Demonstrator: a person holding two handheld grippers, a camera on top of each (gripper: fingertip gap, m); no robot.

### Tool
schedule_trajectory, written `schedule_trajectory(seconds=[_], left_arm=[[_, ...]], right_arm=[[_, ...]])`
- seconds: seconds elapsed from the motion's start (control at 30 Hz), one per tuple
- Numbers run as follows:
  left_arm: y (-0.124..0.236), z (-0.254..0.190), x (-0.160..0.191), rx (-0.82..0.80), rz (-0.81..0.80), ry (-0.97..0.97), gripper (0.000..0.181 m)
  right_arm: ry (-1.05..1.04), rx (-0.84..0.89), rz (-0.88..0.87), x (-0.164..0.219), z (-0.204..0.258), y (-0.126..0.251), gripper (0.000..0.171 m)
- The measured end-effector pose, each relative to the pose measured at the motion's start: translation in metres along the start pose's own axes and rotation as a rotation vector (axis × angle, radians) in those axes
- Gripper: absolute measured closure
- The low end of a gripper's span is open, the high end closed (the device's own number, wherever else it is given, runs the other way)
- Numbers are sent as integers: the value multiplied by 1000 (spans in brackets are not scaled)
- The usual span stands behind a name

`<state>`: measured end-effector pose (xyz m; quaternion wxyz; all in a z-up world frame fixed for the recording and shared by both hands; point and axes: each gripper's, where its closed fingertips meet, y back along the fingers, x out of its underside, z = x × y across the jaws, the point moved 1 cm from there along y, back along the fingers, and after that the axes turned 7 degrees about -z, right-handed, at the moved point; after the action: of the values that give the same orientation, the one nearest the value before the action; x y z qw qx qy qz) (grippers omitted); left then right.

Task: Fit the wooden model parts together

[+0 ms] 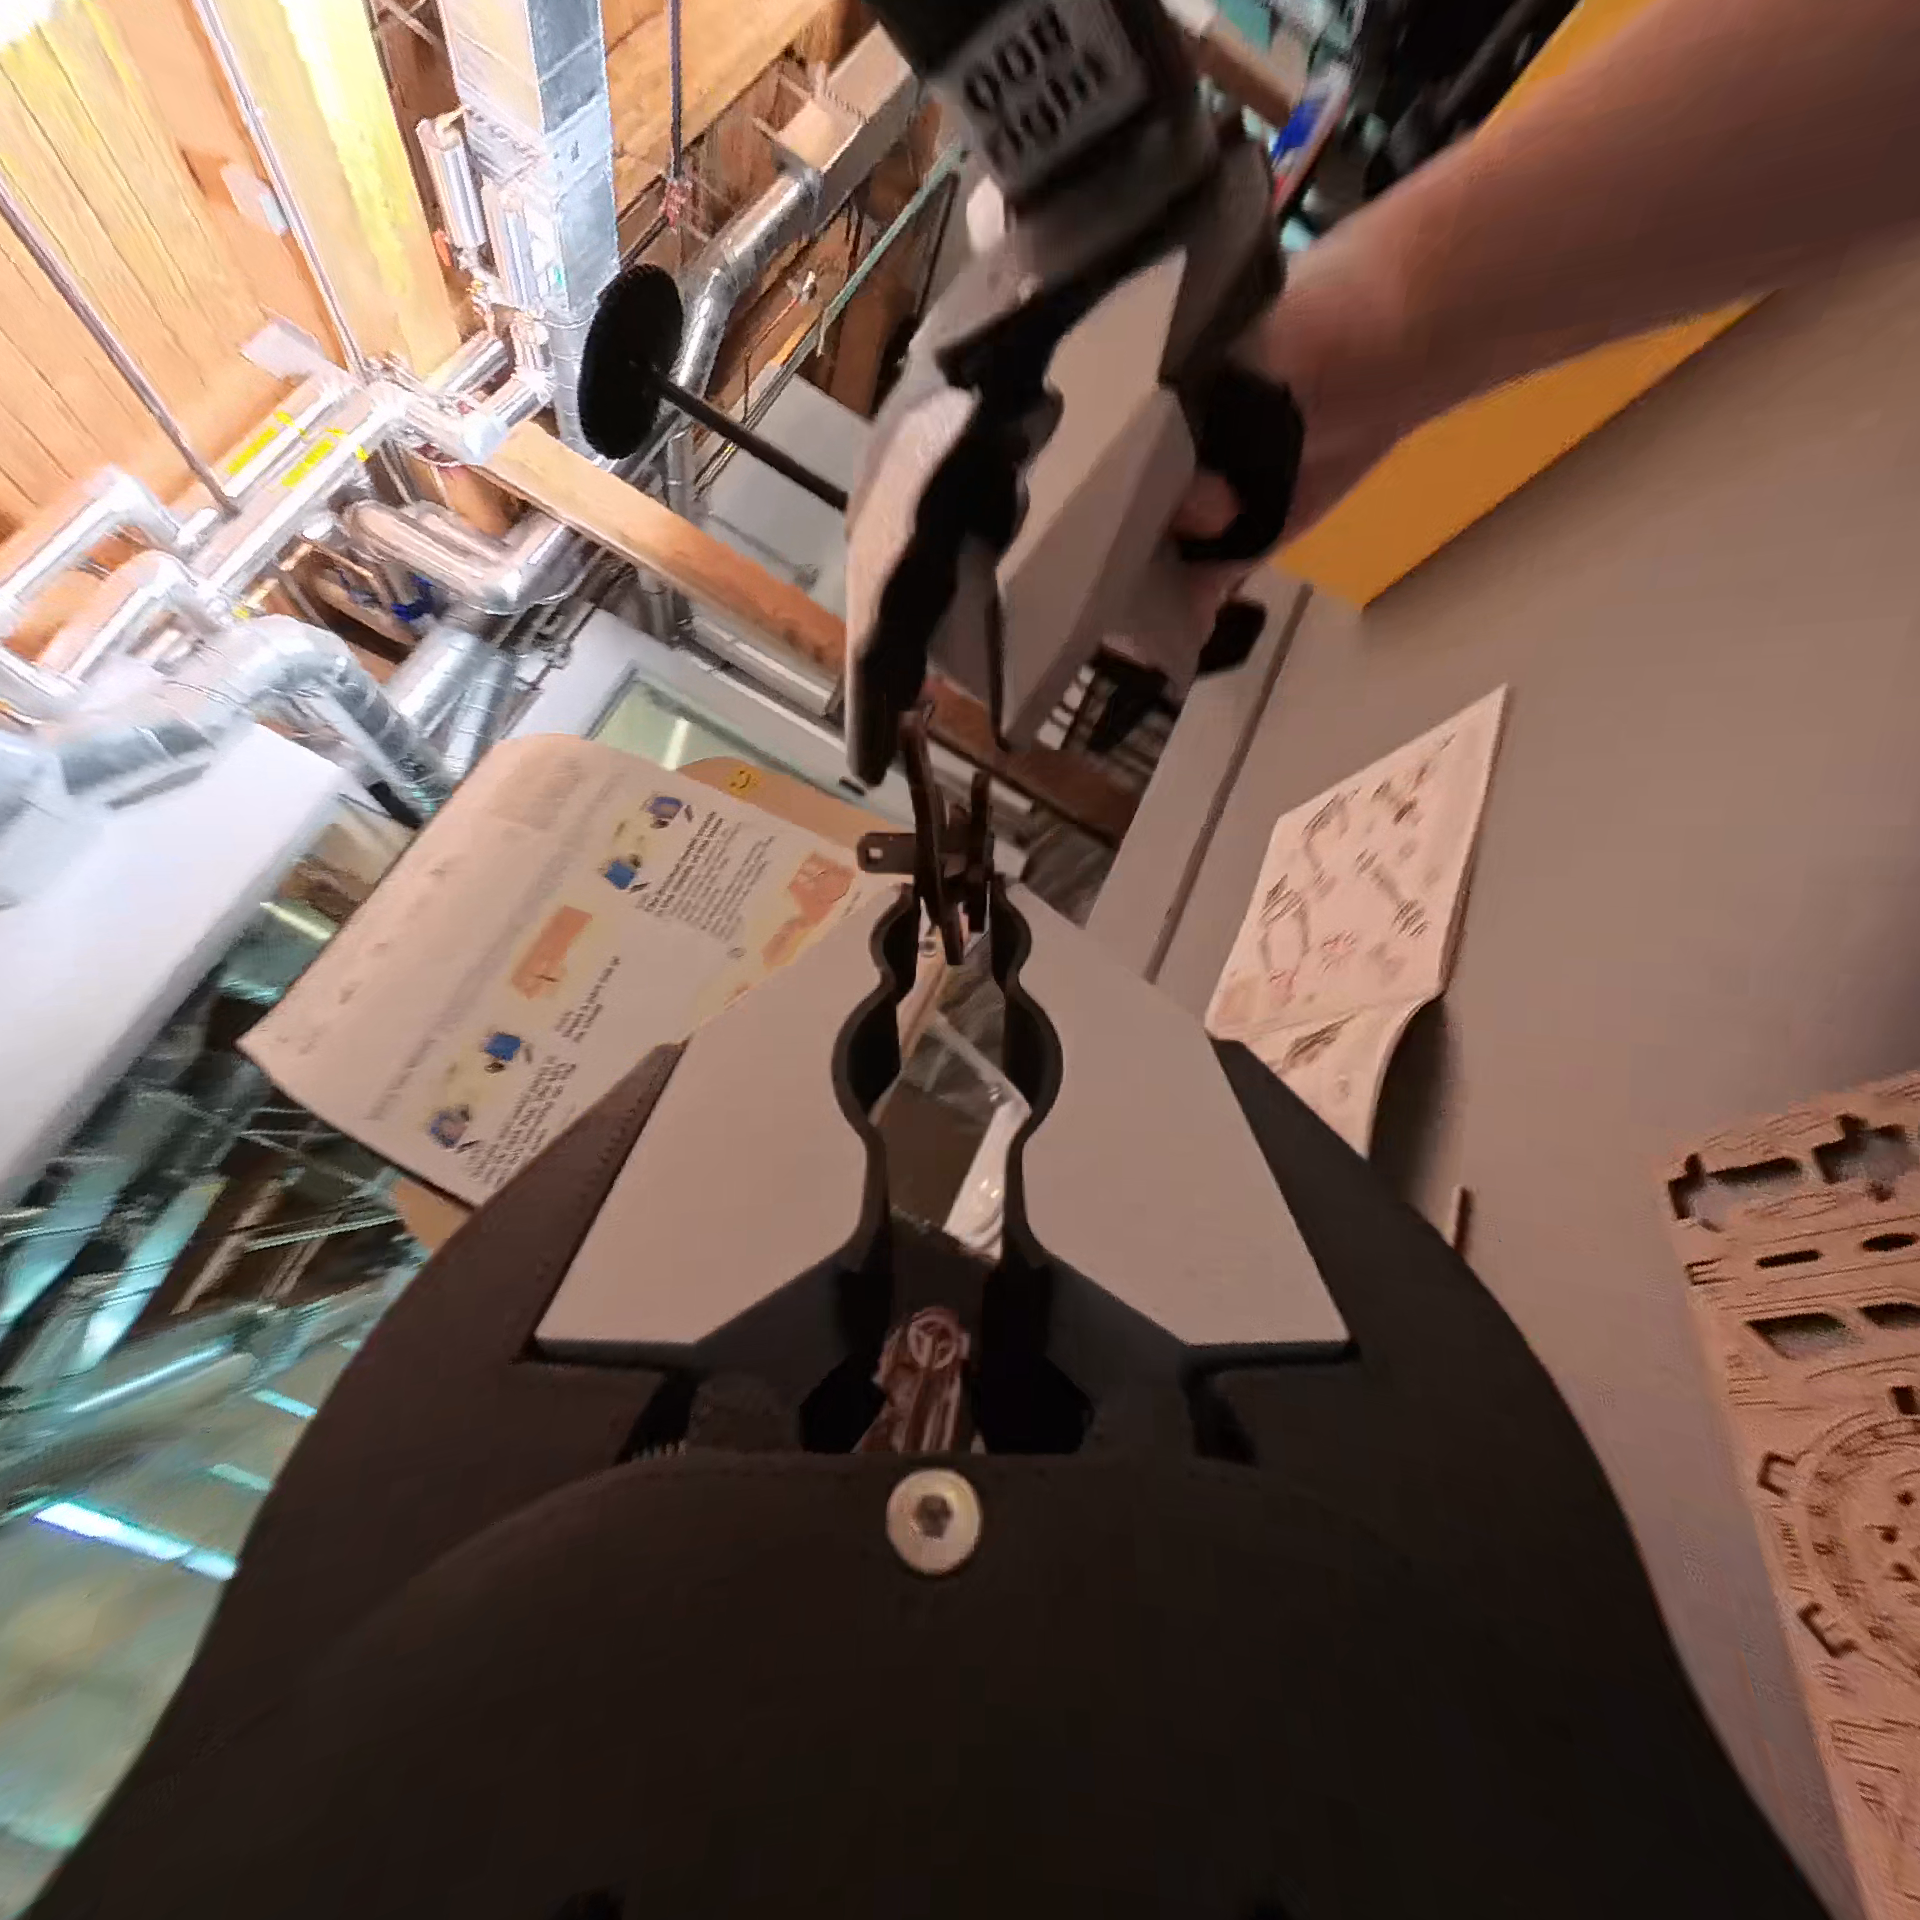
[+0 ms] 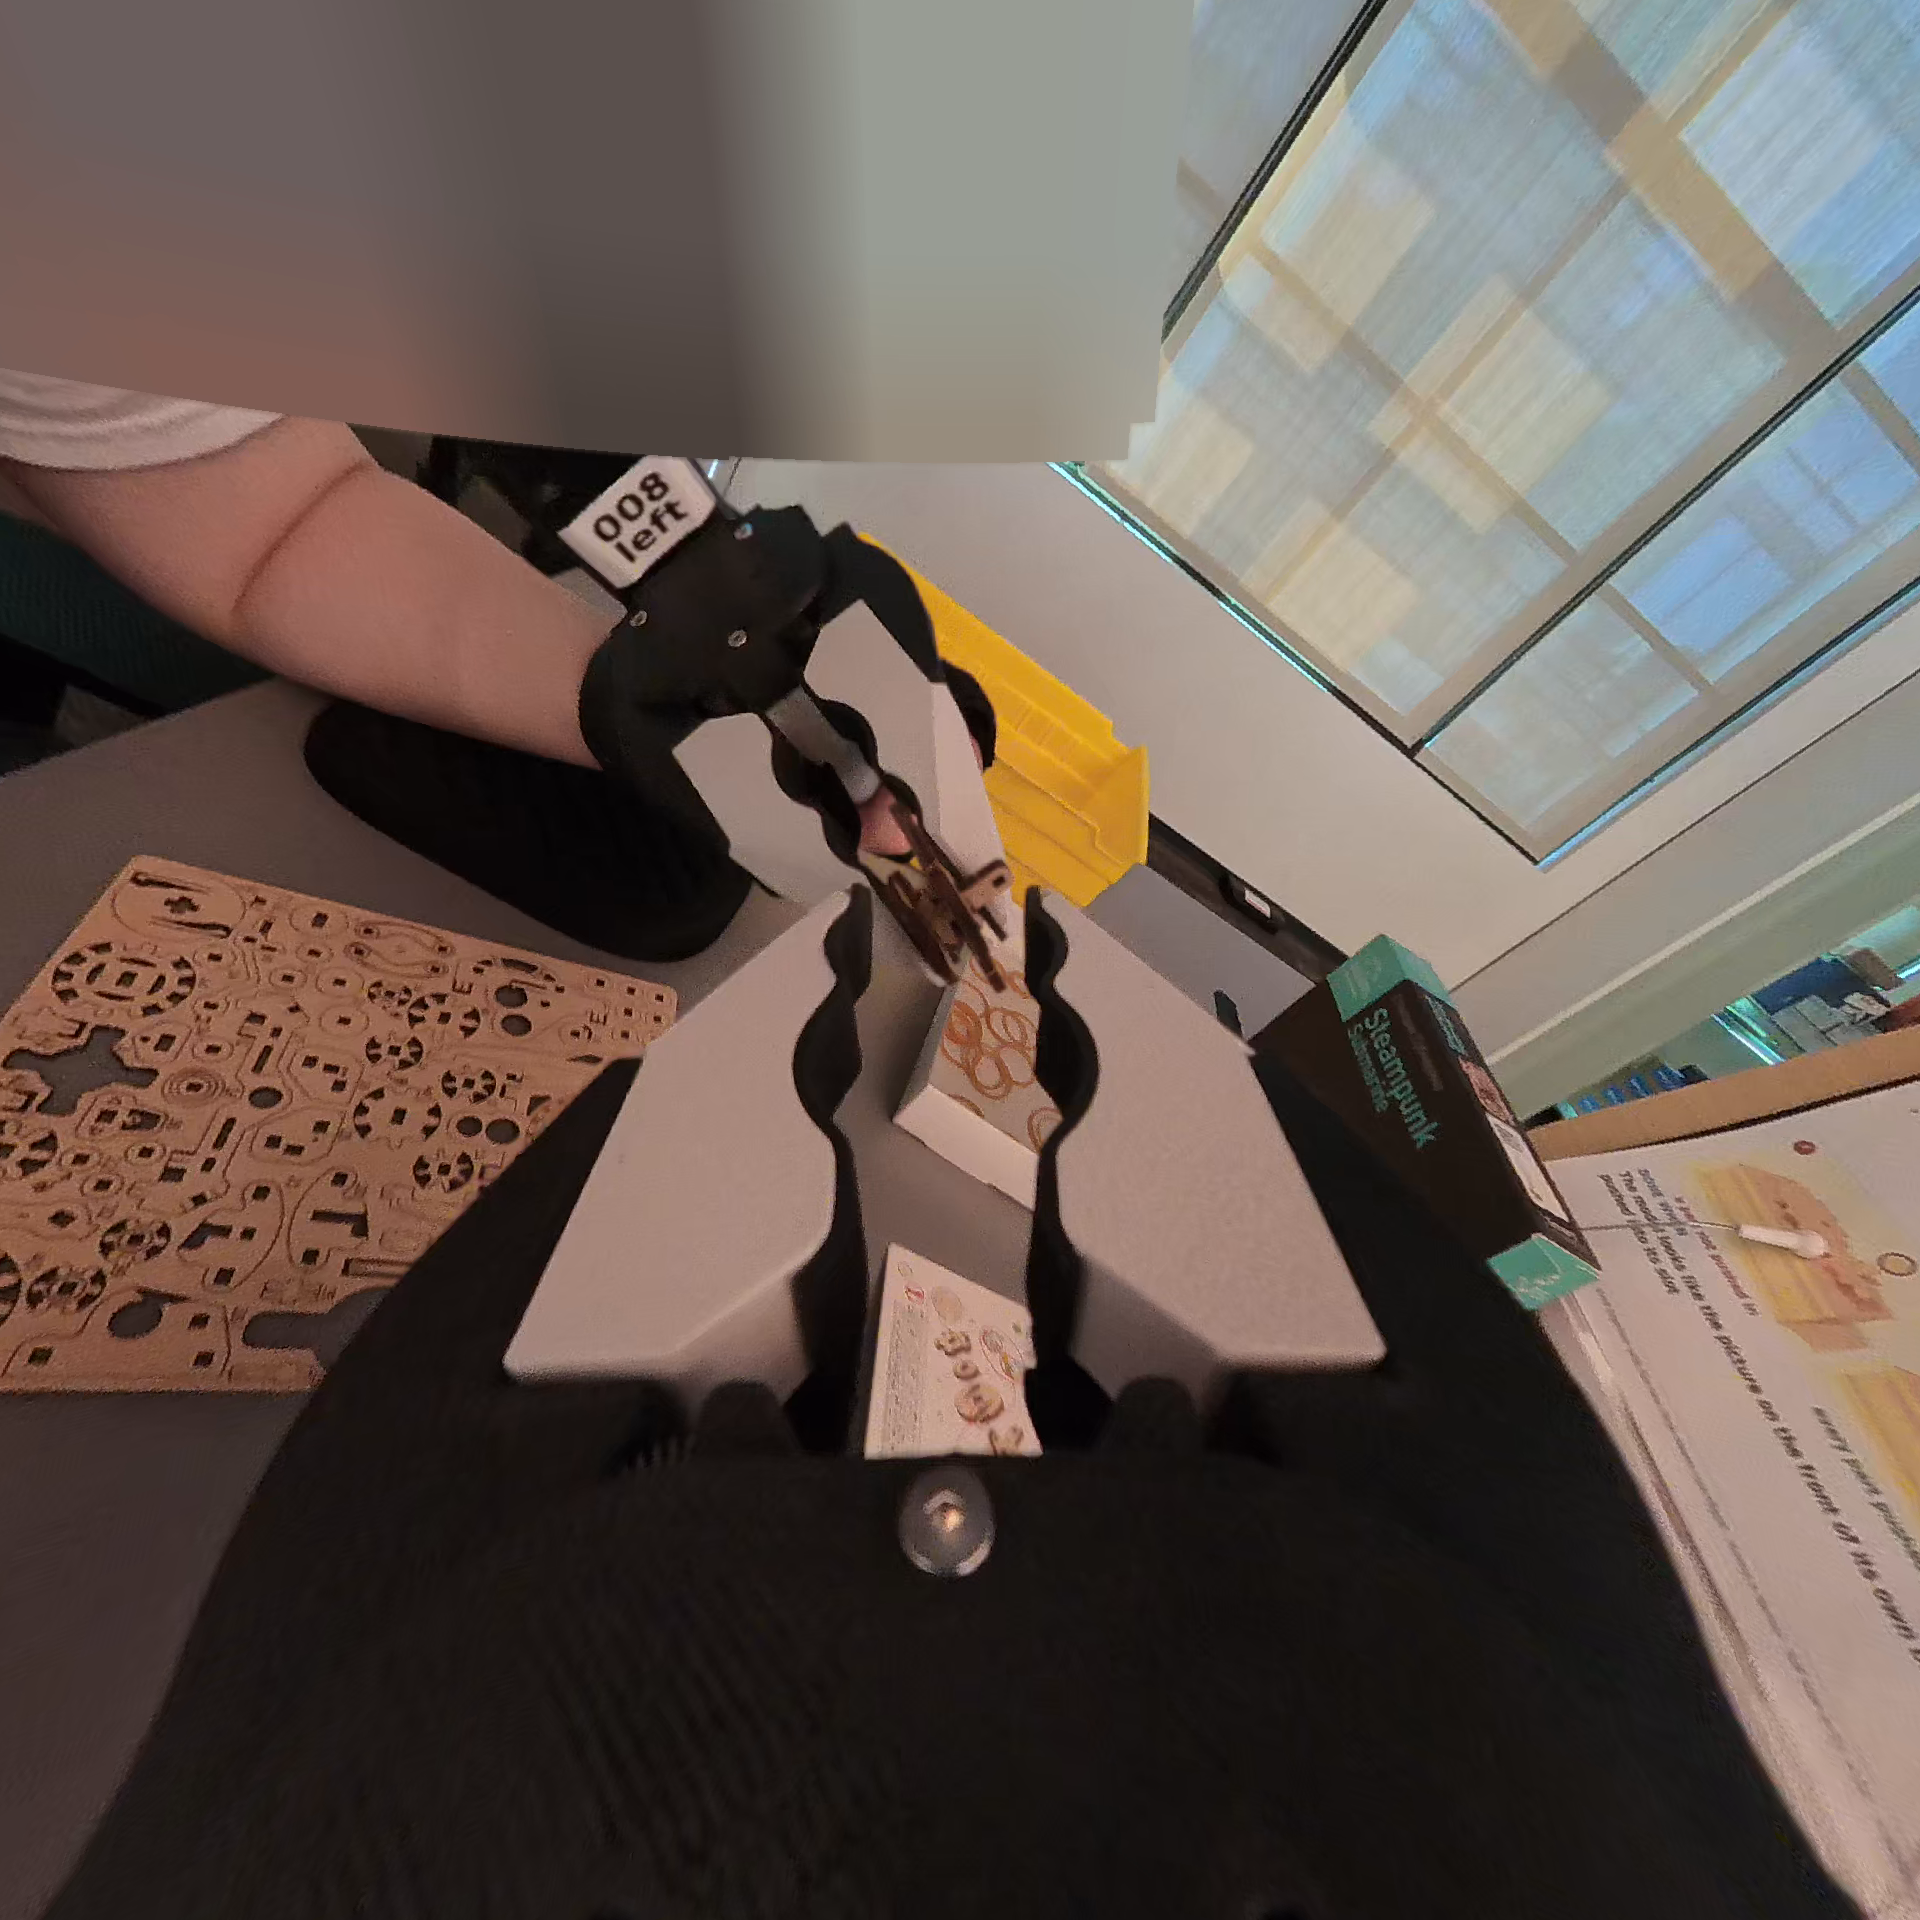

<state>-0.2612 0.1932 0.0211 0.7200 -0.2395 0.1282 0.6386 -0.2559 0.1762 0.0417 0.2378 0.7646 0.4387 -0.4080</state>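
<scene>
A small dark wooden assembly (image 1: 940, 857) of several crossed flat pieces hangs in the air above the grey table (image 1: 1683, 748). My left gripper (image 1: 953, 909) is shut on its lower end. My right gripper (image 1: 935, 743) comes down from above, its fingertips on either side of the upper end. In the right wrist view the assembly (image 2: 940, 909) sits between my right gripper's tips (image 2: 948, 914), with the left gripper (image 2: 909, 831) holding it from behind. A cut-out wooden parts sheet (image 2: 260, 1091) lies flat on the table; it also shows in the left wrist view (image 1: 1808, 1455).
An open instruction booklet (image 1: 1361, 914) and a large printed sheet (image 1: 561, 966) lie on the table. A dark box with teal ends (image 2: 1423, 1101), a white tray of rubber bands (image 2: 987, 1049), a yellow bin (image 2: 1049, 748) and a black pad (image 2: 499, 821) stand nearby. A person's forearm (image 2: 364, 582) reaches in.
</scene>
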Motion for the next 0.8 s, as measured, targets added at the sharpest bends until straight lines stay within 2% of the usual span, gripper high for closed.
schedule_trajectory(seconds=[0.1, 0.27, 0.6, 0.8], left_arm=[[-3, -5, 2, 3, 19, -28, 170], [-2, -10, 3, 28, 31, -78, 170], [-1, -21, 3, 95, 23, -121, 170], [0, -33, 3, 206, 10, 22, 170]], right_arm=[[66, 1, 93, 3, 0, 3, 146], [232, -16, 291, 16, 6, 1, 161], [340, -64, 428, 19, 17, 0, 165], [279, -111, 466, 26, 24, 1, 169]])
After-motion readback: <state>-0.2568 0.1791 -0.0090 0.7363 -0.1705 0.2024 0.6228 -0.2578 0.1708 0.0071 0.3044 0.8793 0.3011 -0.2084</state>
